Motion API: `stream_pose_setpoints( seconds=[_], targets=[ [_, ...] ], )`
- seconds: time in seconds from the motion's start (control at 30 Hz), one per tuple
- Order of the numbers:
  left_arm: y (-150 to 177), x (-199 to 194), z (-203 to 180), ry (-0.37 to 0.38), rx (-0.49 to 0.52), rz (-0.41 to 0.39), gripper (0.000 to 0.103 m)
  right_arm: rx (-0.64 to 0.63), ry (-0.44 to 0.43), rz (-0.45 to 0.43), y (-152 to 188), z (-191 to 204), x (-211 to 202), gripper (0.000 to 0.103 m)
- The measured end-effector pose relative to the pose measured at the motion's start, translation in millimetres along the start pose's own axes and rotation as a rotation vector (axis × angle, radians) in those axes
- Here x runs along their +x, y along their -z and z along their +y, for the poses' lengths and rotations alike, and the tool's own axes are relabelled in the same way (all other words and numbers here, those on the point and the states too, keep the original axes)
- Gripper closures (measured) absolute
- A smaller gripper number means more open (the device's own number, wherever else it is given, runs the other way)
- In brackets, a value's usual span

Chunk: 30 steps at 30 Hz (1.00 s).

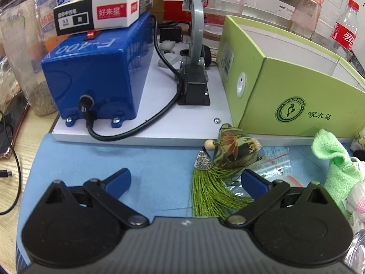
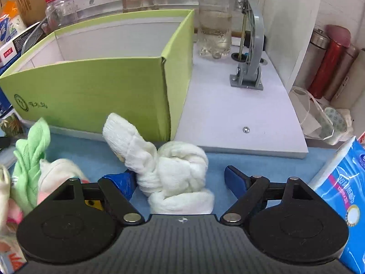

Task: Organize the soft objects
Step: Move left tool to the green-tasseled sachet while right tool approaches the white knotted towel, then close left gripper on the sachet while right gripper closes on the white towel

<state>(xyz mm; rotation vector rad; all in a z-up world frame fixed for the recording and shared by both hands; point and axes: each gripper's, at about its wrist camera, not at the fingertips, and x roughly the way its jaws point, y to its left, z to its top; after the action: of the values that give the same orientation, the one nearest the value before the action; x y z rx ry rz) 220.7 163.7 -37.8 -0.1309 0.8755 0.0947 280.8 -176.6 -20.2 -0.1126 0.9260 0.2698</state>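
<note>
Nearest the lens in the right wrist view, the right gripper has its blue fingers spread wide around a knotted white cloth lying on the blue mat at the bottom centre. The left finger sits just beside the cloth, possibly brushing it, while the right finger stands clear of it, so nothing is clamped. One end of the cloth sticks up toward the front corner of the green box, which fills the left half of the frame, open at the top. A green cloth and a pale pink and white bundle lie at the lower left, beside the box front. A blue tissue pack is at the lower right.

In the left wrist view, the left gripper also has its fingers wide open over the mat, gripping nothing. A leaf-patterned sachet with a green tassel lies between the fingers and toward the right one, with part of the tassel reaching to the right finger. The box stands at the right, the green cloth below it at the right edge. A blue machine sits on a white board at the upper left of the surface
</note>
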Motion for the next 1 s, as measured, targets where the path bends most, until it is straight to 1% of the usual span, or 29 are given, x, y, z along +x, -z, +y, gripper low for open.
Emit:
stream_pose_setpoints(
  seconds=[0.17,0.23,0.27,0.3,0.33,0.37,0.4,0.43,0.47,0.5,0.53,0.57,0.63,0.7,0.73,0.77,0.8,0.83,0.87,0.9,0.93,1.0],
  targets=[
    [1,1,-1,0.012,0.025,-0.016,0.001,-0.019,-0.002,-0.05,10,0,-4,0.033],
    [1,1,-1,0.019,0.028,-0.023,0.001,-0.019,-0.005,-0.055,11,0,-4,0.032],
    [2,1,-1,0.025,0.033,-0.027,0.005,-0.023,-0.004,-0.056,11,0,-4,0.032],
    [2,-2,-2,0.031,0.045,-0.035,0.019,-0.026,-0.006,-0.061,12,0,-5,0.033],
    [3,-4,-4,0.039,0.059,-0.045,0.031,-0.032,-0.012,-0.066,12,0,-5,0.036],
    [2,-6,-5,0.074,0.067,-0.043,0.053,-0.036,-0.02,-0.072,14,-1,-7,0.038],
    [2,-9,-6,0.106,0.063,-0.043,0.07,-0.039,-0.027,-0.075,16,-1,-9,0.045],
    [1,-10,-7,0.138,0.057,-0.039,0.078,-0.042,-0.038,-0.081,17,-1,-12,0.062],
    [1,-11,-8,0.149,0.051,-0.038,0.083,-0.033,-0.046,-0.082,17,-3,-15,0.066],
    [0,-13,-9,0.163,0.045,-0.041,0.086,-0.018,-0.062,-0.076,17,-4,-17,0.068],
    [0,-16,-8,0.181,0.041,-0.048,0.091,-0.012,-0.074,-0.075,19,-4,-20,0.069],
    [-1,-19,-7,0.203,0.03,-0.055,0.1,-0.011,-0.074,-0.08,20,-5,-22,0.069],
    [-4,-29,-4,0.232,0.004,-0.074,0.1,-0.006,-0.081,-0.097,22,-5,-29,0.069],
    [-7,-37,-3,0.244,-0.003,-0.092,0.1,0.015,-0.1,-0.115,23,-7,-36,0.069],
    [-9,-38,-4,0.236,0.01,-0.093,0.1,0.024,-0.109,-0.126,23,-8,-39,0.069],
    [-10,-37,-8,0.231,0.041,-0.083,0.098,0.021,-0.113,-0.128,22,-8,-41,0.069],
    [-11,-34,-11,0.217,0.06,-0.073,0.078,0.004,-0.109,-0.114,21,-6,-41,0.068],
    [-12,-31,-15,0.19,0.07,-0.07,0.061,-0.013,-0.089,-0.112,21,-4,-39,0.068],
    [-12,-31,-19,0.172,0.079,-0.084,0.046,-0.025,-0.07,-0.117,21,-2,-37,0.067],
    [-13,-30,-22,0.164,0.092,-0.097,0.046,-0.03,-0.06,-0.117,21,-1,-35,0.066],
    [-15,-28,-26,0.162,0.103,-0.094,0.046,-0.022,-0.051,-0.121,21,-3,-32,0.065],
    [-18,-25,-30,0.173,0.117,-0.096,0.045,0.008,-0.059,-0.11,20,-7,-27,0.064]
  ],
)
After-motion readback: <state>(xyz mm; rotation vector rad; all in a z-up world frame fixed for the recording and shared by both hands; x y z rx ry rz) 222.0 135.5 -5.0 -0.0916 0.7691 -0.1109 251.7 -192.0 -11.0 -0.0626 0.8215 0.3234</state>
